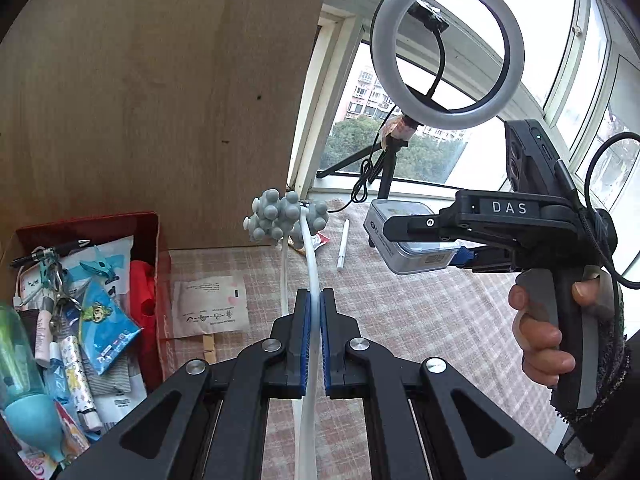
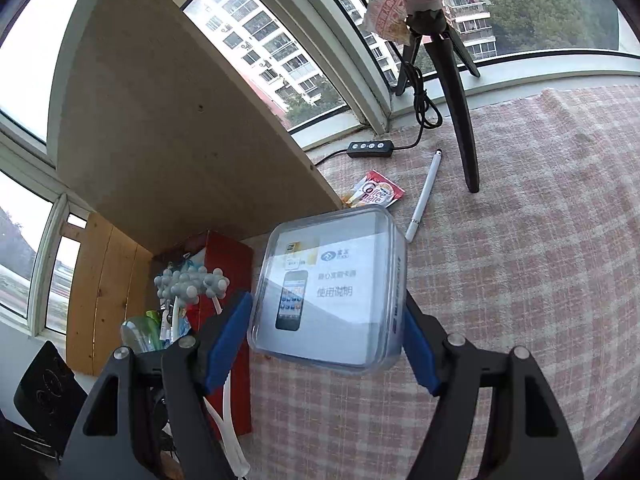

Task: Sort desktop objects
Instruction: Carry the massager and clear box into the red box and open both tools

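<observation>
My left gripper (image 1: 316, 304) is shut on the white curved handle of a massager, whose grey knobbed head (image 1: 286, 216) sticks out ahead above the table. The same massager (image 2: 192, 284) shows at the lower left of the right wrist view. My right gripper (image 2: 324, 344) is shut on a clear plastic case (image 2: 332, 292) with a phone picture inside, its blue pads (image 2: 228, 340) against the case's sides. From the left wrist view, the case (image 1: 384, 248) hangs above the table in the right gripper (image 1: 432, 242), with a hand (image 1: 540, 340) on its grip.
A red box (image 1: 148, 264) full of small items stands at the left against a wooden board (image 1: 160, 100). On the pink checked cloth (image 1: 420, 320) lie a white pen (image 2: 424, 196), a sachet (image 2: 378, 194), a white packet (image 1: 210, 304) and a clothespin (image 1: 209, 350). A ring light (image 1: 446, 48) on a tripod (image 2: 460, 100) stands at the back.
</observation>
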Tool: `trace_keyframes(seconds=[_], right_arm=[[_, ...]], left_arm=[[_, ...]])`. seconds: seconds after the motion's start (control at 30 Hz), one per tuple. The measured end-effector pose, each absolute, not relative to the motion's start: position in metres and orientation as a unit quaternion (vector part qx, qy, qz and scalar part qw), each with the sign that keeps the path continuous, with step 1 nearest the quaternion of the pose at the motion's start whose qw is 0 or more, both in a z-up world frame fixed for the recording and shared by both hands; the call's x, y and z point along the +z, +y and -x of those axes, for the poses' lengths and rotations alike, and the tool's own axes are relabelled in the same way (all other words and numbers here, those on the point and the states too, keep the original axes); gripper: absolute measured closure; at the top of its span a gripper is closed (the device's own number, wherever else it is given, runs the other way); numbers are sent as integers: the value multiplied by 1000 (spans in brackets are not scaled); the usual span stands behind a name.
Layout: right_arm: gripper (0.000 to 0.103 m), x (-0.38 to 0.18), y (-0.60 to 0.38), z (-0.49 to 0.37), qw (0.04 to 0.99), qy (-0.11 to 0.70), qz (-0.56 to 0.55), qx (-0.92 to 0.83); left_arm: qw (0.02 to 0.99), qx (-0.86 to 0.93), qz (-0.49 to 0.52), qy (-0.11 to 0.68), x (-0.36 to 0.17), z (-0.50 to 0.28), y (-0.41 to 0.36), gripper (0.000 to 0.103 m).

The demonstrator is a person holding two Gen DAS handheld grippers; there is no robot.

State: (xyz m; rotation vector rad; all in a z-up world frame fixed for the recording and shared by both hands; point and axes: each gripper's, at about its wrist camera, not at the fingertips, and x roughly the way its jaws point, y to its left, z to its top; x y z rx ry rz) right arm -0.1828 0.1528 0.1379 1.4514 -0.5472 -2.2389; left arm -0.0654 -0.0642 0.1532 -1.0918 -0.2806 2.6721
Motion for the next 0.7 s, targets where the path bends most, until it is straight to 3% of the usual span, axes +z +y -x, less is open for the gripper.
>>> trace_keyframes(seconds=[0.27, 0.7], right_arm=[[33, 166, 78, 163, 266, -164, -505, -805], [33, 146, -68, 172, 319, -84, -505, -798]], left_arm=[[44, 929, 361, -72, 186, 39, -135, 99], [-31, 924, 369, -100, 159, 51, -217, 99]])
